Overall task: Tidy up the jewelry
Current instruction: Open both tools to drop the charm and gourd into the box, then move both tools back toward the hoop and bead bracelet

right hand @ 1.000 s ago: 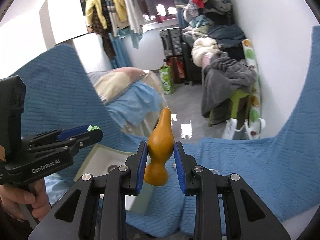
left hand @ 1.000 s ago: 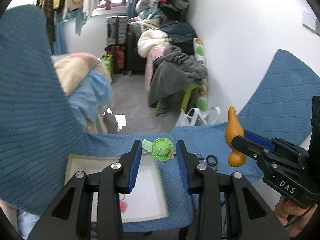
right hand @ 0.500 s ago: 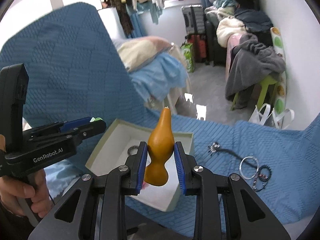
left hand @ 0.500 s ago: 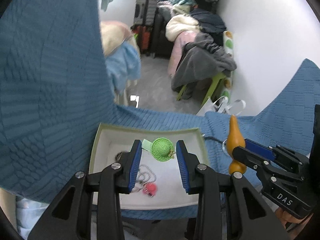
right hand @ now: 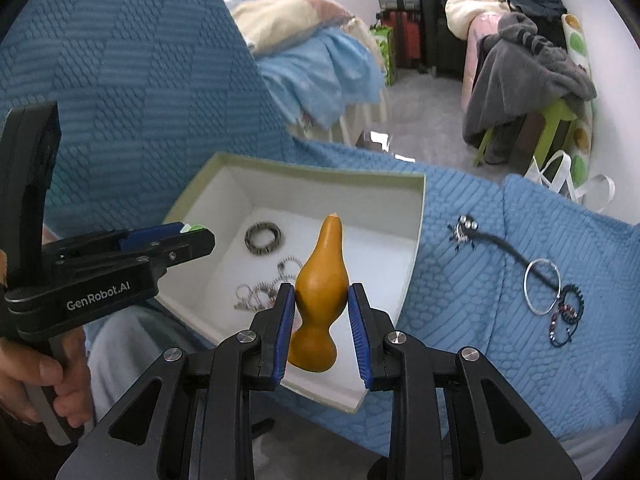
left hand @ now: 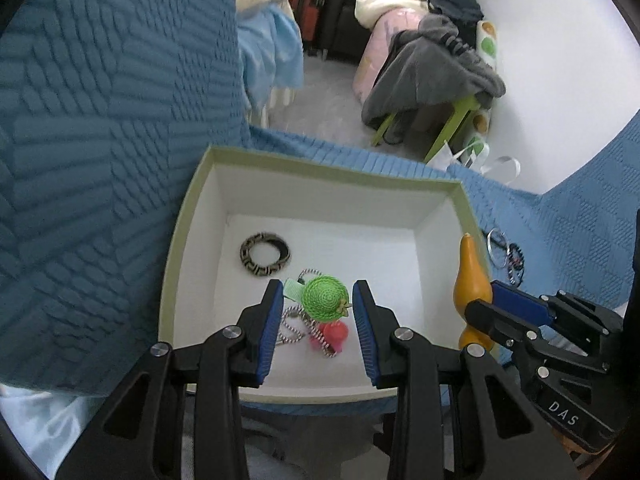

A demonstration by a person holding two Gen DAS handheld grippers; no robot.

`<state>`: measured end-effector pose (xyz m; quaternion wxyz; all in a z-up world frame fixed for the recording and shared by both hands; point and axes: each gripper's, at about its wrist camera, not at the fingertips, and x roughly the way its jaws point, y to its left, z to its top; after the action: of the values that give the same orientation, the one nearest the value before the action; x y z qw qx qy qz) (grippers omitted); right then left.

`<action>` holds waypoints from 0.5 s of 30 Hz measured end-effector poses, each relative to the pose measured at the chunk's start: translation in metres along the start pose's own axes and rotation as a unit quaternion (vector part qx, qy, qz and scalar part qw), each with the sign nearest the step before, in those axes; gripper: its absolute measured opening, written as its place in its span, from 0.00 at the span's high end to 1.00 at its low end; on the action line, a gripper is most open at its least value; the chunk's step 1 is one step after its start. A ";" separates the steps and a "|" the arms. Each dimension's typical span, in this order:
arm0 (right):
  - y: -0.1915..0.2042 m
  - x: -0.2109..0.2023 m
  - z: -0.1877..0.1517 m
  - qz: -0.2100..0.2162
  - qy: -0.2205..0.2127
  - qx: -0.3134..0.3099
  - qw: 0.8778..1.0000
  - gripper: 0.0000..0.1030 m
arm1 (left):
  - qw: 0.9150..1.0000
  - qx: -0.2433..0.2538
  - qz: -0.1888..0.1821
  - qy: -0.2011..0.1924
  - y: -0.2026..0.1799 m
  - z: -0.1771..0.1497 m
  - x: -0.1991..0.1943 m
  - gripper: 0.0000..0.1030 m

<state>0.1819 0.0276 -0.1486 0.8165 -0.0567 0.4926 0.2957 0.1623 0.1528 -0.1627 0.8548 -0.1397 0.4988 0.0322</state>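
Hovering over the box (left hand: 182,240): left gripper (left hand: 318,306) pinching the green hat clip (left hand: 324,297), right gripper (right hand: 321,312) clamped on the orange gourd (right hand: 320,292).

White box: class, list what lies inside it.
In the box: a patterned bangle, a striped cord and a pink piece. The held green hat covers part of them.

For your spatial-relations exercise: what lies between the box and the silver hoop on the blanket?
In the right wrist view, between the box and silver hoop lies a black cord with beads, on blue blanket.
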 end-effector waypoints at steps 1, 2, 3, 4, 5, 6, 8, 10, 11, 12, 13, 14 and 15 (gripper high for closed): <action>-0.001 0.003 -0.002 0.000 0.004 0.001 1.000 0.75 | 1.000 -0.001 0.002 0.005 0.001 -0.002 0.003 0.65; -0.002 0.005 -0.004 -0.001 0.006 0.001 1.000 0.75 | 1.000 -0.002 0.003 0.010 0.002 -0.004 0.006 0.64; -0.001 0.007 -0.004 -0.002 0.009 0.003 1.000 0.75 | 1.000 -0.003 0.004 0.011 0.003 -0.006 0.008 0.65; -0.001 0.010 -0.004 0.000 0.014 0.005 1.000 0.75 | 1.000 -0.003 0.006 0.012 0.004 -0.007 0.008 0.65; -0.001 0.013 -0.004 0.002 0.020 0.004 1.000 0.75 | 1.000 -0.004 0.010 0.011 0.004 -0.008 0.008 0.65; 0.000 0.015 -0.004 0.002 0.023 0.003 1.000 0.75 | 1.000 -0.005 0.012 0.011 0.004 -0.007 0.007 0.65; 0.001 0.013 -0.002 0.005 0.021 0.000 1.000 0.75 | 1.000 -0.007 0.013 0.008 0.005 -0.006 0.005 0.64; -0.002 0.009 0.000 0.005 0.019 0.004 1.000 0.73 | 1.000 -0.017 0.017 0.009 0.007 -0.004 0.002 0.56; -0.004 0.006 0.002 0.007 0.015 0.008 1.000 0.70 | 1.000 -0.022 0.016 0.008 0.008 -0.002 0.001 0.42; -0.006 0.003 0.003 0.010 0.009 0.011 1.000 0.62 | 1.000 -0.027 0.014 0.003 0.009 0.000 -0.002 0.34; -0.007 -0.001 0.004 0.012 0.003 0.011 1.000 0.53 | 1.000 -0.027 0.011 -0.005 0.008 0.000 -0.005 0.33; -0.008 -0.006 0.005 0.010 -0.004 0.008 1.000 0.48 | 1.000 -0.027 0.007 -0.013 0.007 0.001 -0.009 0.33; -0.009 -0.009 0.006 0.009 -0.009 0.006 1.000 0.41 | 0.999 -0.027 0.003 -0.017 0.006 0.003 -0.012 0.33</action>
<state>0.1887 0.0187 -0.1400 0.8182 -0.0446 0.4878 0.3010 0.1575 0.1599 -0.1521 0.8588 -0.1602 0.4839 0.0508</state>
